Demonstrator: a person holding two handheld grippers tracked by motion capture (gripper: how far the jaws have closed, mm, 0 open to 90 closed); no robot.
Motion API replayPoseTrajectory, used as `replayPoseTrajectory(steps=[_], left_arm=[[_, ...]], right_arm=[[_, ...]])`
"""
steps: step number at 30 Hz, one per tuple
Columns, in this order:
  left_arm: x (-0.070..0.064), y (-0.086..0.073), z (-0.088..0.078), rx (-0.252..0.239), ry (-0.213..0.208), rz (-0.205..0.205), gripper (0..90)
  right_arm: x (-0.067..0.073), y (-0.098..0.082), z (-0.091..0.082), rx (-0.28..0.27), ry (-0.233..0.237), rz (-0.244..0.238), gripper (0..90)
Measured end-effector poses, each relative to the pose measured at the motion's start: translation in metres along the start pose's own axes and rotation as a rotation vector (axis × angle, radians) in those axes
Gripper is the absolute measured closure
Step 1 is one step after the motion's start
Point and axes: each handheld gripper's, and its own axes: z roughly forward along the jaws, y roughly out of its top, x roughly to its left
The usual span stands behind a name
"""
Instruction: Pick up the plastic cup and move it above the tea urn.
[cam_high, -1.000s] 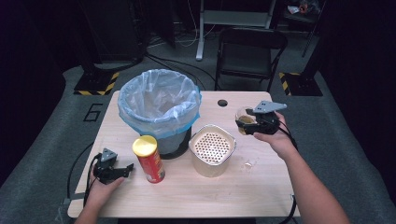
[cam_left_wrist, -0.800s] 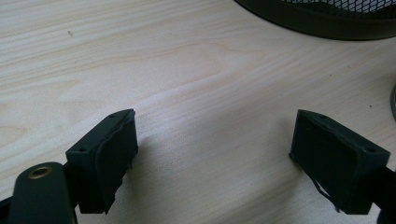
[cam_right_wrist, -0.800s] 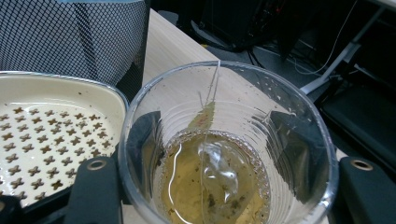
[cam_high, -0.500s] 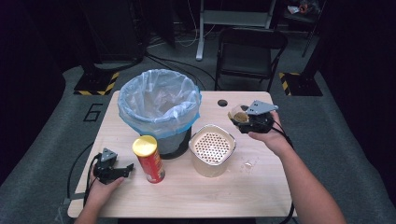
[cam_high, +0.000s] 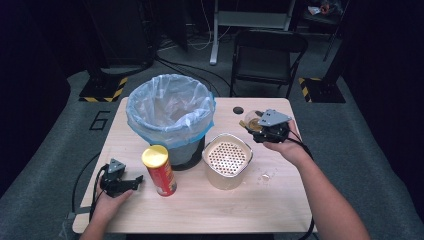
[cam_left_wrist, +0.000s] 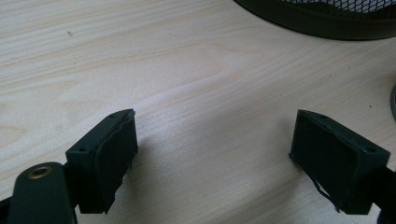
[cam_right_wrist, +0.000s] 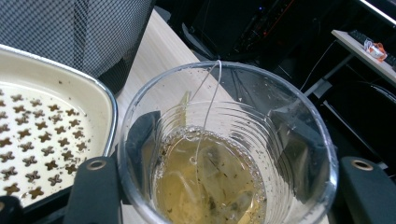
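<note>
A clear cup (cam_right_wrist: 224, 154) of tea with a steeping bag is clamped between the right tongs (cam_high: 260, 131) and held above the counter (cam_high: 200, 210) near its far right corner, beside the perforated strainer bowl (cam_high: 226, 159), probably for draining. The left tongs (cam_left_wrist: 215, 158) are spread wide, empty, resting idle near the near left corner.

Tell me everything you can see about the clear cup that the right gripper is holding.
The clear plastic cup is ribbed, see-through and speckled with dark bits on its inner wall. It holds yellowish tea with a soaked tea bag at the bottom, whose string runs up to the rim. It stands roughly upright, clamped on both sides by the right gripper, held at the table's right rear, just behind and right of the perforated cream container.
</note>
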Motion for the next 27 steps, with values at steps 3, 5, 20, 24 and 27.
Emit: replayPoseTrajectory(steps=[3,5,20,24,27], left_arm=[[0.0,0.0,0.0,0.0,0.0,0.0,14.1],[0.0,0.0,0.0,0.0,0.0,0.0,14.1],[0.0,0.0,0.0,0.0,0.0,0.0,14.1],[0.0,0.0,0.0,0.0,0.0,0.0,14.1],[0.0,0.0,0.0,0.0,0.0,0.0,14.1]], right_arm=[[0.005,0.001,0.003,0.01,-0.016,-0.036,35.3],[0.007,0.002,0.004,0.012,-0.02,-0.047,35.3],[0.022,0.003,0.018,0.041,-0.06,-0.211,35.2],[0.025,0.004,0.018,0.036,-0.075,-0.245,35.2],[0.029,0.005,0.018,0.035,-0.089,-0.278,35.2]])
